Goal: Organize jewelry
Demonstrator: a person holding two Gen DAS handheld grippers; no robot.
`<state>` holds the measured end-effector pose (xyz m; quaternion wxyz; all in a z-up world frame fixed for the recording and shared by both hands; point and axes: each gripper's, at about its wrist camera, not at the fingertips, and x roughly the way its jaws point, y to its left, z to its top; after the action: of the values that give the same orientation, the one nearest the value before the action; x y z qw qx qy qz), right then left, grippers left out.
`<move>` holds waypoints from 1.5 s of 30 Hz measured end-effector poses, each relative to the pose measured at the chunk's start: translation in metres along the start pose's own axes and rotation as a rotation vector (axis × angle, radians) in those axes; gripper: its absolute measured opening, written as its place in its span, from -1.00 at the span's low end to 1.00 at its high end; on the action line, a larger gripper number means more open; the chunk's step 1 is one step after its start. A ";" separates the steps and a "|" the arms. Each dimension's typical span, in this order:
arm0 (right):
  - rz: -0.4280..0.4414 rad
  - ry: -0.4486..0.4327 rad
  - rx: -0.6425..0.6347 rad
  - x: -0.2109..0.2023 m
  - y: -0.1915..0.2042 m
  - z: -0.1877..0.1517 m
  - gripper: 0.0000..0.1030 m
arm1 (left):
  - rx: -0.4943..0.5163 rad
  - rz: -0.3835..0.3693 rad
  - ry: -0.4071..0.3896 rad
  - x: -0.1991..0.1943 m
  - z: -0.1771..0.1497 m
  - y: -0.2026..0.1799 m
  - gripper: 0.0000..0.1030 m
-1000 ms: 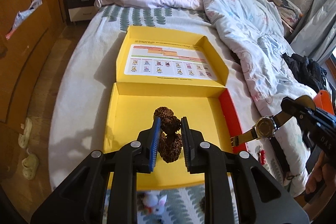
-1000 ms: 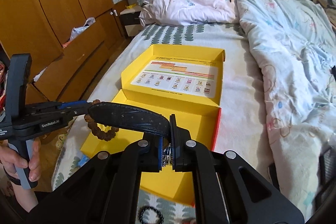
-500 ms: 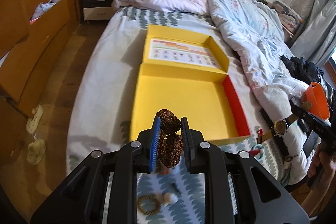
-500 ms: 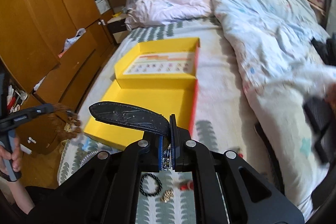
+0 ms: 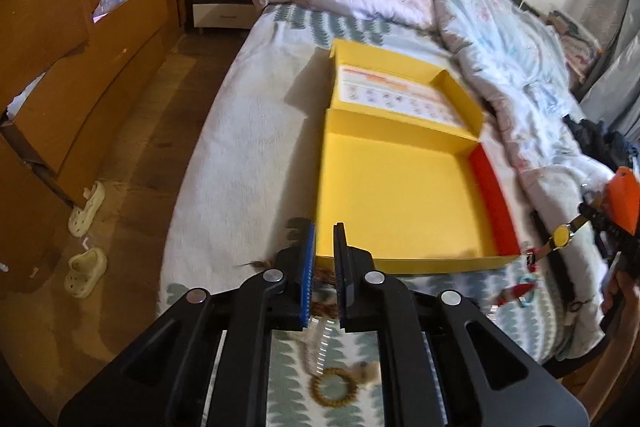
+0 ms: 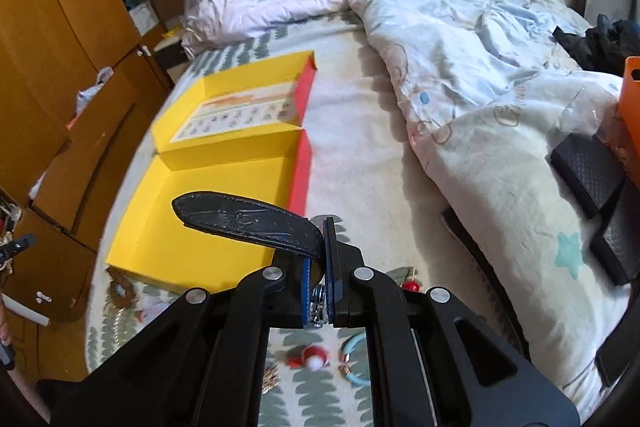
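The right gripper is clenched on a wristwatch with a dark blue embossed leather strap; the strap arches up and leftward from the jaws, over the near corner of the open yellow cardboard box with a red side wall. The left gripper is closed, nothing visibly between its jaws, just at the box's near left corner. Beneath it on the leaf-patterned bed sheet lie a brown beaded bracelet and a blurred brown bead string.
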<state>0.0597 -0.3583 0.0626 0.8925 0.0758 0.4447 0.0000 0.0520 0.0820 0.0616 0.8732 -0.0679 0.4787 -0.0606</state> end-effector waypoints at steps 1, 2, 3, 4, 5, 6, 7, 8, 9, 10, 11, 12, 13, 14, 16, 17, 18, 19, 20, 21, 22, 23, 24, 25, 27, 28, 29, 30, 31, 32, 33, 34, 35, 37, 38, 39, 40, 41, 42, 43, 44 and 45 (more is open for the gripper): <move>-0.023 0.000 -0.010 0.008 -0.001 0.003 -0.88 | -0.026 0.006 0.021 0.009 0.001 0.009 -0.83; -0.040 0.003 -0.014 0.013 -0.002 0.004 -0.88 | -0.039 0.012 0.032 0.016 0.001 0.017 -0.83; -0.077 0.021 -0.027 0.022 -0.003 0.006 -0.88 | -0.045 0.024 0.042 0.022 0.000 0.023 -0.83; -0.101 0.031 -0.034 0.030 -0.003 0.008 -0.87 | -0.055 0.037 0.060 0.029 0.000 0.029 -0.83; -0.108 0.033 -0.037 0.036 -0.004 0.008 -0.88 | -0.068 0.047 0.081 0.036 -0.001 0.036 -0.83; -0.131 0.039 -0.051 0.045 -0.004 0.008 -0.88 | -0.085 0.055 0.098 0.042 -0.003 0.043 -0.83; -0.159 0.043 -0.069 0.053 -0.002 0.007 -0.88 | -0.094 0.059 0.099 0.044 -0.005 0.048 -0.83; -0.169 0.045 -0.080 0.058 -0.001 0.006 -0.88 | -0.088 0.064 0.095 0.046 -0.007 0.050 -0.83; -0.179 0.056 -0.096 0.064 0.001 0.005 -0.87 | -0.089 0.070 0.098 0.048 -0.008 0.053 -0.83; -0.187 0.070 -0.111 0.072 0.005 0.003 -0.87 | -0.100 0.075 0.105 0.050 -0.009 0.055 -0.83; -0.177 0.082 -0.114 0.078 0.006 0.002 -0.87 | -0.099 0.066 0.101 0.050 -0.010 0.055 -0.83; -0.160 0.103 -0.117 0.084 0.008 0.000 -0.85 | -0.081 0.055 0.093 0.051 -0.009 0.053 -0.77; -0.153 0.134 -0.126 0.094 0.011 -0.004 -0.84 | -0.058 0.053 0.091 0.052 -0.011 0.049 -0.70; -0.165 0.144 -0.139 0.098 0.014 -0.006 -0.83 | -0.058 0.060 0.102 0.054 -0.012 0.046 -0.56; -0.185 0.150 -0.163 0.103 0.020 -0.012 -0.78 | -0.052 0.044 0.094 0.052 -0.012 0.039 -0.34; -0.187 0.150 -0.163 0.103 0.021 -0.014 -0.71 | -0.037 0.037 0.082 0.052 -0.012 0.035 -0.02; -0.189 0.144 -0.160 0.101 0.023 -0.015 -0.67 | -0.010 0.038 0.055 0.047 -0.015 0.028 0.29; -0.193 0.137 -0.156 0.099 0.022 -0.017 -0.67 | 0.004 0.051 0.036 0.045 -0.016 0.023 0.36; -0.194 0.129 -0.146 0.095 0.021 -0.020 -0.65 | 0.011 0.067 0.023 0.043 -0.017 0.019 0.40; -0.185 0.119 -0.133 0.091 0.021 -0.021 -0.60 | 0.023 0.069 0.010 0.040 -0.018 0.013 0.40; -0.166 0.106 -0.114 0.086 0.019 -0.024 -0.52 | 0.035 0.055 -0.004 0.037 -0.020 0.009 0.43; -0.154 0.098 -0.106 0.082 0.019 -0.025 -0.30 | 0.055 0.036 -0.034 0.031 -0.023 0.003 0.59; -0.143 0.076 -0.095 0.076 0.018 -0.025 -0.05 | 0.060 0.042 -0.057 0.029 -0.024 0.001 0.75; -0.143 0.060 -0.091 0.072 0.018 -0.026 0.08 | 0.057 0.060 -0.078 0.028 -0.024 0.000 0.75; -0.158 0.020 -0.089 0.063 0.019 -0.025 0.38 | 0.062 0.072 -0.111 0.025 -0.024 -0.003 0.75; -0.162 0.005 -0.094 0.060 0.020 -0.025 0.40 | 0.070 0.069 -0.122 0.025 -0.024 -0.005 0.75; -0.164 -0.015 -0.091 0.055 0.020 -0.026 0.45 | 0.074 0.076 -0.132 0.025 -0.025 -0.006 0.76; -0.166 -0.027 -0.086 0.051 0.021 -0.027 0.52 | 0.078 0.106 -0.145 0.026 -0.026 -0.007 0.79; -0.168 -0.035 -0.081 0.048 0.021 -0.029 0.55 | 0.079 0.134 -0.151 0.028 -0.028 -0.008 0.80; -0.174 -0.045 -0.074 0.042 0.022 -0.034 0.60 | 0.084 0.162 -0.159 0.029 -0.032 -0.009 0.80; -0.180 -0.050 -0.068 0.039 0.023 -0.038 0.64 | 0.089 0.172 -0.165 0.029 -0.035 -0.011 0.80; -0.188 -0.056 -0.063 0.034 0.026 -0.044 0.66 | 0.093 0.189 -0.170 0.029 -0.039 -0.012 0.80; -0.191 -0.058 -0.060 0.029 0.029 -0.050 0.69 | 0.095 0.205 -0.169 0.029 -0.043 -0.013 0.80; -0.195 -0.069 -0.061 0.019 0.037 -0.061 0.72 | 0.100 0.225 -0.163 0.028 -0.053 -0.019 0.81; -0.196 -0.076 -0.067 0.014 0.041 -0.067 0.75 | 0.109 0.226 -0.159 0.027 -0.060 -0.022 0.84; -0.200 -0.087 -0.078 0.008 0.047 -0.074 0.78 | 0.113 0.225 -0.158 0.025 -0.064 -0.025 0.85; -0.207 -0.103 -0.095 0.001 0.056 -0.083 0.79 | 0.120 0.223 -0.163 0.022 -0.071 -0.028 0.85; -0.207 -0.118 -0.105 -0.006 0.062 -0.091 0.83 | 0.126 0.225 -0.171 0.020 -0.075 -0.031 0.85; -0.205 -0.127 -0.109 -0.010 0.065 -0.097 0.87 | 0.137 0.235 -0.188 0.015 -0.082 -0.035 0.89; -0.202 -0.136 -0.112 -0.015 0.070 -0.105 0.89 | 0.146 0.240 -0.203 0.010 -0.089 -0.039 0.89; -0.198 -0.144 -0.111 -0.021 0.074 -0.116 0.92 | 0.155 0.240 -0.216 0.006 -0.095 -0.042 0.89; -0.192 -0.146 -0.107 -0.024 0.076 -0.123 0.93 | 0.162 0.242 -0.229 0.001 -0.102 -0.045 0.89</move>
<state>-0.0476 -0.2686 0.0186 0.9211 -0.0151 0.3831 -0.0671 -0.0351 0.0315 0.0141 0.9255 0.0541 0.3746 0.0146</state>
